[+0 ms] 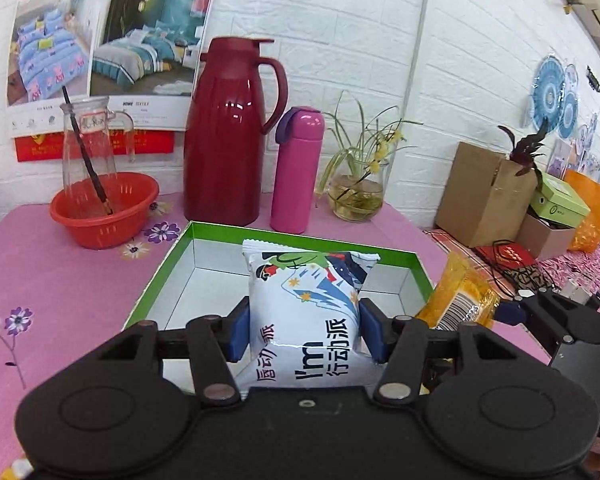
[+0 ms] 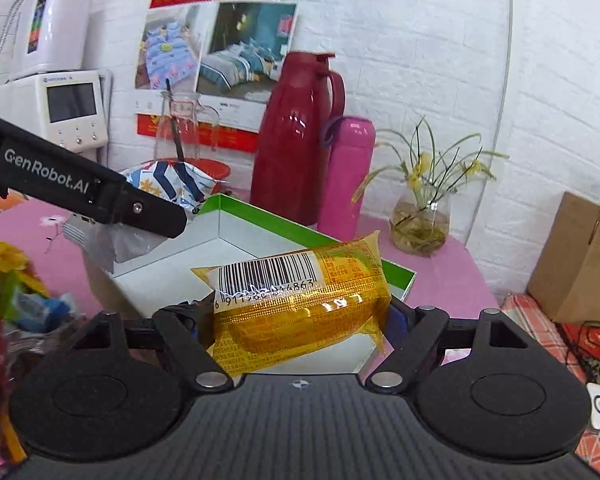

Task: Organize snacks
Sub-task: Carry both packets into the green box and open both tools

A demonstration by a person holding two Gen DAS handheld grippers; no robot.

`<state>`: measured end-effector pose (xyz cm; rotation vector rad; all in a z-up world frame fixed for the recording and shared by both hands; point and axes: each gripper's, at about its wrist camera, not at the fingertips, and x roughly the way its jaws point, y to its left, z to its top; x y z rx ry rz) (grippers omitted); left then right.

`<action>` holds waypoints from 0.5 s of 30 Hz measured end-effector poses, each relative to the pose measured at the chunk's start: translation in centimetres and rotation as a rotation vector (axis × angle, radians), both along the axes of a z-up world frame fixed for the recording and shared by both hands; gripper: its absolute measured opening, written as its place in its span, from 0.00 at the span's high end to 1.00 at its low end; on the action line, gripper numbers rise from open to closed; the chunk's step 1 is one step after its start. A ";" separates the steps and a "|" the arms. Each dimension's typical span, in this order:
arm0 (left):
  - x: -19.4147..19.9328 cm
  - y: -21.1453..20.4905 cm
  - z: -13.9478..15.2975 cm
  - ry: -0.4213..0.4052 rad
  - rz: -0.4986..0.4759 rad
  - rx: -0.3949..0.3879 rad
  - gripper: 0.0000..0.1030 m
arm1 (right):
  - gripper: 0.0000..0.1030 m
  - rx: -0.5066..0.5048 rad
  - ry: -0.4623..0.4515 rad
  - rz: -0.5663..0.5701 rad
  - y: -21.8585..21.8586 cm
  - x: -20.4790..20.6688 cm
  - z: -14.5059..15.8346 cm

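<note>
My left gripper [image 1: 304, 330] is shut on a white snack packet [image 1: 306, 312] with blue and green print, held above the green-rimmed white box [image 1: 156, 268]. My right gripper [image 2: 296, 322] is shut on a yellow snack packet [image 2: 300, 304] with a barcode, held above the same box [image 2: 260, 212] near its front edge. The yellow packet [image 1: 458, 300] and the right gripper also show at the right of the left wrist view. The left gripper and its white packet [image 2: 168, 182] show at the left of the right wrist view. The box interior that shows holds nothing.
Behind the box stand a red thermos jug [image 1: 228, 136], a pink bottle [image 1: 296, 168], a glass vase with a plant [image 1: 356, 192] and a red basin [image 1: 104, 208] holding a glass jug. Cardboard boxes [image 1: 484, 192] sit to the right. Loose snack wrappers [image 2: 8, 292] lie at the left.
</note>
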<state>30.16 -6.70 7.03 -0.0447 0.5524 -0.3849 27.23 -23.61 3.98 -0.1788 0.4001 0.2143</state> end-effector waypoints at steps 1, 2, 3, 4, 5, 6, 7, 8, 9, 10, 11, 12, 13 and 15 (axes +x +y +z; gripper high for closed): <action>0.7 -0.1 -0.3 0.008 -0.001 0.002 0.68 | 0.00 0.004 0.007 0.008 0.1 0.5 -0.2; 1.2 -0.2 -0.7 0.015 -0.001 0.005 0.68 | 0.00 0.007 0.015 0.012 0.2 1.0 -0.6; 1.9 -0.4 -1.2 0.022 -0.003 0.008 0.68 | 0.00 0.006 0.021 0.014 0.3 1.4 -0.8; 2.3 -0.5 -1.7 0.028 -0.007 0.013 0.67 | 0.00 0.006 0.027 0.021 0.4 1.7 -1.2; 2.6 -0.6 -2.1 0.032 -0.010 0.017 0.67 | 0.00 0.005 0.032 0.032 0.6 1.9 -1.6; 2.8 -0.7 -2.5 0.026 -0.015 0.018 0.40 | 0.00 0.001 0.042 0.050 0.6 2.1 -1.9; 2.9 -0.7 -2.8 0.019 -0.017 0.019 0.00 | 0.00 -0.013 0.063 0.073 0.8 2.3 -2.3; 2.7 -0.6 -2.9 0.008 -0.006 0.018 0.00 | 0.00 -0.005 0.062 0.075 0.7 2.2 -2.3; 2.5 -0.6 -2.9 -0.010 0.011 0.018 0.00 | 0.00 -0.005 0.065 0.074 0.6 2.0 -2.0; 2.3 -0.5 -2.8 -0.018 0.012 0.021 0.00 | 0.00 -0.012 0.071 0.069 0.4 1.8 -1.6; 2.1 -0.3 -2.5 -0.014 0.004 0.020 0.00 | 0.00 -0.013 0.070 0.064 0.3 1.6 -1.1; 1.8 -0.1 -2.1 -0.010 0.005 0.012 0.00 | 0.00 -0.008 0.061 0.062 0.1 1.0 -0.6; 1.3 0.2 -1.6 -0.012 0.013 -0.002 0.00 | 0.00 0.006 0.047 0.064 -0.2 0.4 0.1; -0.1 0.7 -0.4 -0.042 0.012 -0.029 0.00 | 0.00 0.025 -0.004 0.066 -0.5 -1.2 1.4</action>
